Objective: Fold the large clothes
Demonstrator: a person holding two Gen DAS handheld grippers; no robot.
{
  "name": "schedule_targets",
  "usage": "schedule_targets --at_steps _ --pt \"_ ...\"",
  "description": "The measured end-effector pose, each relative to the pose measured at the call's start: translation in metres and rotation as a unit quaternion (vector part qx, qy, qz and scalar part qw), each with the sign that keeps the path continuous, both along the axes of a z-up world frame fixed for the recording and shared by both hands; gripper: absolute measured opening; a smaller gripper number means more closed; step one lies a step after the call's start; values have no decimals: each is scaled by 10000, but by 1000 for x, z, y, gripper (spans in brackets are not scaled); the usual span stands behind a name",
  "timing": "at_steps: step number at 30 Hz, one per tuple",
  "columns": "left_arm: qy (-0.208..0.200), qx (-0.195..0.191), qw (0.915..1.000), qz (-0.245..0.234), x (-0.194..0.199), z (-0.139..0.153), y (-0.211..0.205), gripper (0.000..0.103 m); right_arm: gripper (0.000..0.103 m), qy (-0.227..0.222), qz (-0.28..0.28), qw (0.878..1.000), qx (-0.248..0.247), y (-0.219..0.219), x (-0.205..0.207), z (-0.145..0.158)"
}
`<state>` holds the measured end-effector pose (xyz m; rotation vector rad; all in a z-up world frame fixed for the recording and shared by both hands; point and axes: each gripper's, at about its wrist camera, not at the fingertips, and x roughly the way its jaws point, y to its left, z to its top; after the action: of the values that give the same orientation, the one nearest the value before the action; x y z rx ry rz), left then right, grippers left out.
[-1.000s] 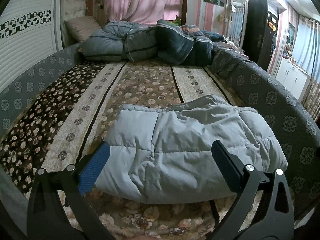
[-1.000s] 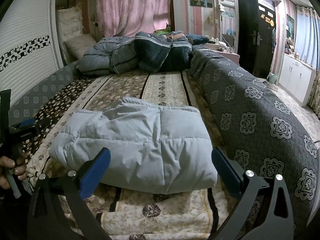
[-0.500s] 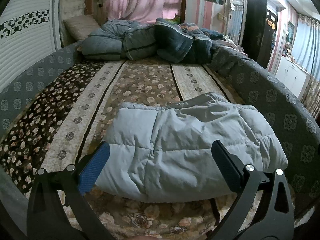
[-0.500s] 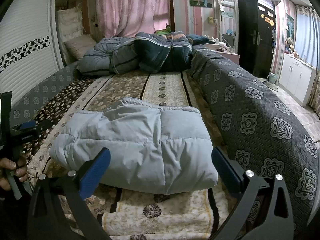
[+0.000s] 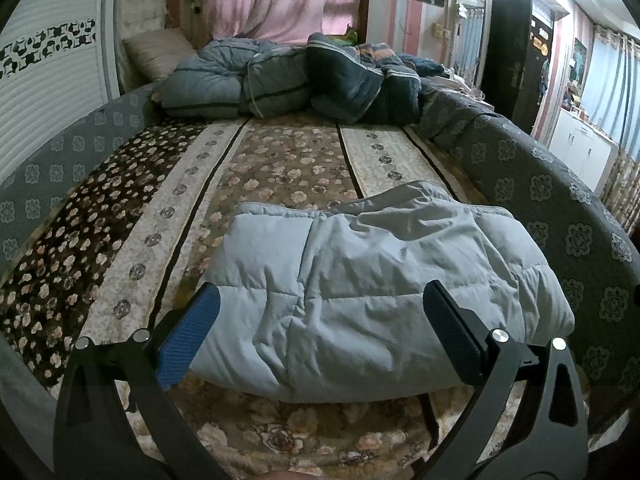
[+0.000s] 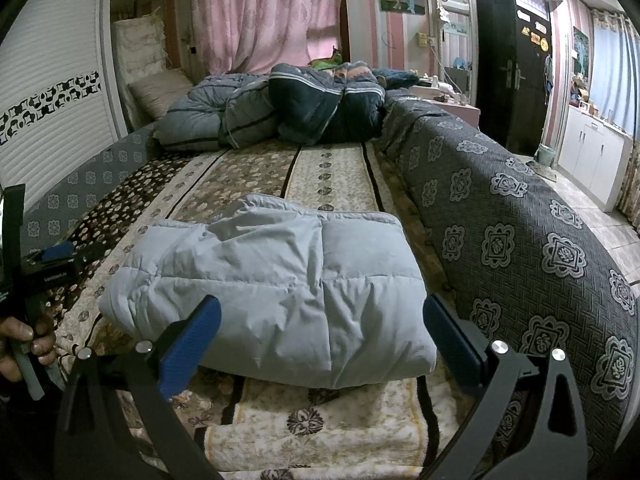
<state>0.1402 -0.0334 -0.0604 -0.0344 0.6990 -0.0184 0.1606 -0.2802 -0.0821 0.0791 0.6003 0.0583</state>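
The padded jacket (image 5: 372,304), pale grey-blue and quilted, is lying folded into a thick rectangular bundle on the bed (image 5: 280,164), near the bed's foot and toward its dark grey patterned side panel (image 6: 520,240). Judging from how it lies, the folding is looking nearly or wholly finished: no sleeve is trailing out, though the top layer is sitting puffy and creased along the edge farthest from the foot of the bed. The step in hand is looking like a check or a final tidy.

The left gripper (image 5: 320,324) is hovering just short of the jacket's near edge, its fingers (image 5: 192,332) spread wide and gripping nothing. The right gripper (image 6: 320,328) is hovering likewise at the jacket's near edge on the side toward the panel, its fingers (image 6: 192,340) also spread wide and empty. In the right wrist view the left gripper is showing at the frame's edge, held by a hand (image 6: 20,344), well apart from the jacket.

If anything is still wanted, the next move is calling for pressing the raised top layer flat, or for taking hold of both near corners together to lift or shift the bundle without letting it spring open; the stuffing is probably going to push back.

Counting: one jacket, two grippers, one bed, one heap of dark quilts (image 5: 296,76) at the head of the bed, one pillow (image 5: 156,54) beside that heap.
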Motion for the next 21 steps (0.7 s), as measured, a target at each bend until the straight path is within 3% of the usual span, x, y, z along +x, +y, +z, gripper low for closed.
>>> schedule_targets --at_steps 21 --pt "53 -22 10000 -23 2 -3 -4 100 101 30 -62 10000 6 4 0 -2"
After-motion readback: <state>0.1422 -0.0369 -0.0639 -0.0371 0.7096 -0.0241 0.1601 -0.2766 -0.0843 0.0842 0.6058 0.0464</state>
